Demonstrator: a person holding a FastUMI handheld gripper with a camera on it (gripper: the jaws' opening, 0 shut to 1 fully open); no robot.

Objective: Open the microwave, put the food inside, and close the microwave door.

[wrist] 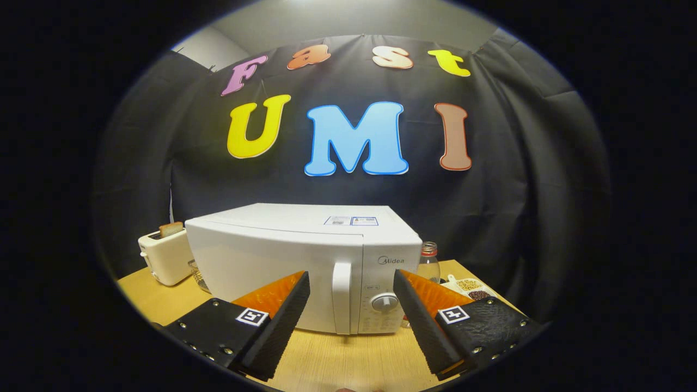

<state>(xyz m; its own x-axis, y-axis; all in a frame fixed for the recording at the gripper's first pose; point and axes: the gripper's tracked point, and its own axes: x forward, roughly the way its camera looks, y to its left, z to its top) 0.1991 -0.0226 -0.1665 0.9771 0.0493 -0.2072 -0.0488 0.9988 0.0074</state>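
A white microwave [288,261] stands on the wooden table [348,359] with its door shut. Its vertical door handle [341,296] sits just left of the control panel with a round dial [384,302]. My gripper [351,280] is open, held a short way in front of the microwave. The handle lies beyond and between the two fingers, nothing between them. The food for the task is not something I can make out for certain.
A white toaster [163,256] with a slice of bread in it stands left of the microwave, a wire basket [199,275] beside it. To the right of the microwave are a glass bottle [428,262] with a red cap and a white divided dish [471,288] of grains.
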